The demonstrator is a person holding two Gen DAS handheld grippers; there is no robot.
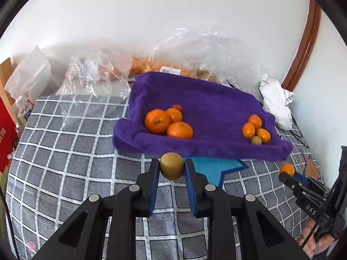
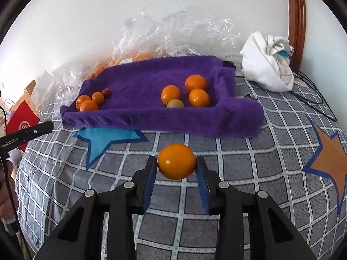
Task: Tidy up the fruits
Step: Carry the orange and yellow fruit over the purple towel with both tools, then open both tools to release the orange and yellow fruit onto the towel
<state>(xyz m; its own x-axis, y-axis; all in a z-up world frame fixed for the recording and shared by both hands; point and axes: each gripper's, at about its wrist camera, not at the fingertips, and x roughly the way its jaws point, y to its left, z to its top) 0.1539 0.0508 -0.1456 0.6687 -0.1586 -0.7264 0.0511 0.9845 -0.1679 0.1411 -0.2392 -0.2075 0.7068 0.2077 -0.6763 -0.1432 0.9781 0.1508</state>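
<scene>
1. Surface: bed w/ grey quilted cover (image 2: 216, 227), white grid lines, sewn-on blue star (image 2: 104, 138) and orange star (image 2: 329, 158). White wall behind; curved brown wood frame (image 1: 303, 43) at the right.
2. Purple fleece-lined tray (image 1: 206, 101) sits on the cover, soft raised rim. Inside: larger glossy oranges (image 1: 169, 123) at its left end, small oval oranges plus one tan fruit (image 1: 257, 131) at the right end, the two groups well apart.
3. Crinkled clear plastic bags (image 1: 195, 49) of fruit behind the tray; bunched white cloth (image 2: 266, 65) beside it.
4. Left gripper (image 1: 171, 166) clenched on a dull tan-brown round fruit (image 1: 171, 165), in front of the tray rim.
5. Right gripper (image 2: 176, 162) grasps a smooth round orange (image 2: 176, 161), above the cover near the tray.
</scene>
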